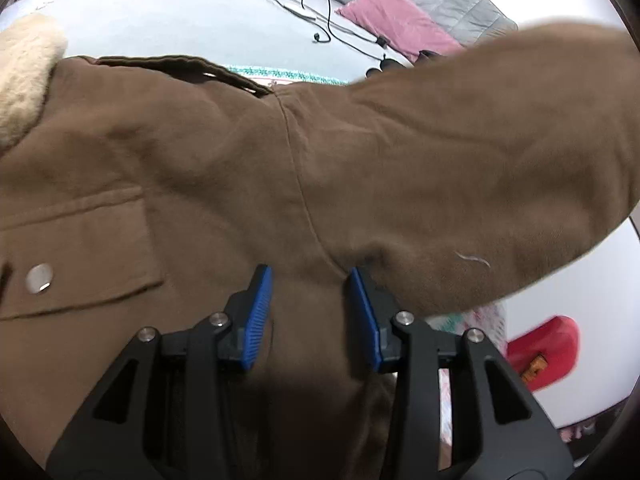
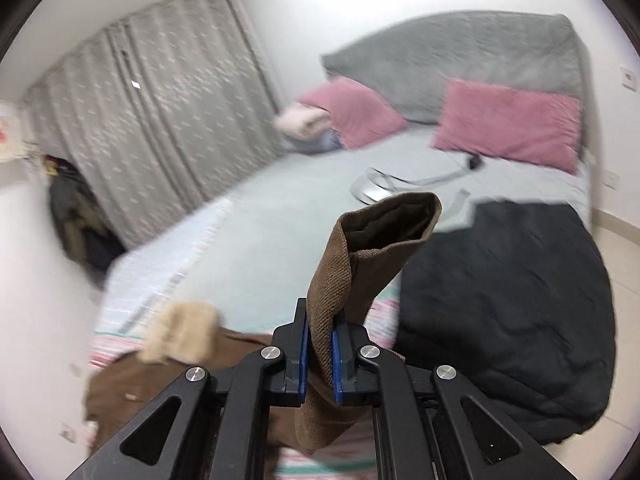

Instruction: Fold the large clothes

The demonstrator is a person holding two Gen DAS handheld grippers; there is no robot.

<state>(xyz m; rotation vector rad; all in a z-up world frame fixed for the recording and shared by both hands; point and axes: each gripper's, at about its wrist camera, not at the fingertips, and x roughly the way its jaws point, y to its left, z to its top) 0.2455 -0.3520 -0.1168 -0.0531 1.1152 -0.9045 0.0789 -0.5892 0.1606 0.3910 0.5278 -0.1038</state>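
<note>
while the brown coat (image 1: 224, 168) lies spread over the bed (image 1: 168, 20) in the left wrist view, the left tongs (image 1: 310, 280) stand parted above it, near the seam where the sleeve (image 1: 480, 152) joins the body; brown cloth shows between the blue pads (image 1: 258, 316), but the pads do not press on it. a cream fleece collar (image 1: 24, 80) sits at the left edge, a pocket flap with a metal snap (image 1: 39, 278) lower left. the sleeve rises blurred toward the right. farther up the bed lie a black cable (image 1: 320, 12) and pink pillows (image 1: 396, 20); a red object (image 1: 548, 348) shows at the lower right.

from the right wrist view, the right tongs (image 2: 320, 356) are clenched on the sleeve's end, and the open cuff (image 2: 392, 220) stands up past the fingertips. the rest of the coat, with its fleece collar, lies low at the left on a striped sheet (image 2: 116, 348). a dark quilt (image 2: 508, 312) covers the bed's right side, two pink pillows lean against a grey headboard (image 2: 480, 48), and grey curtains (image 2: 160, 120) hang at the left.
</note>
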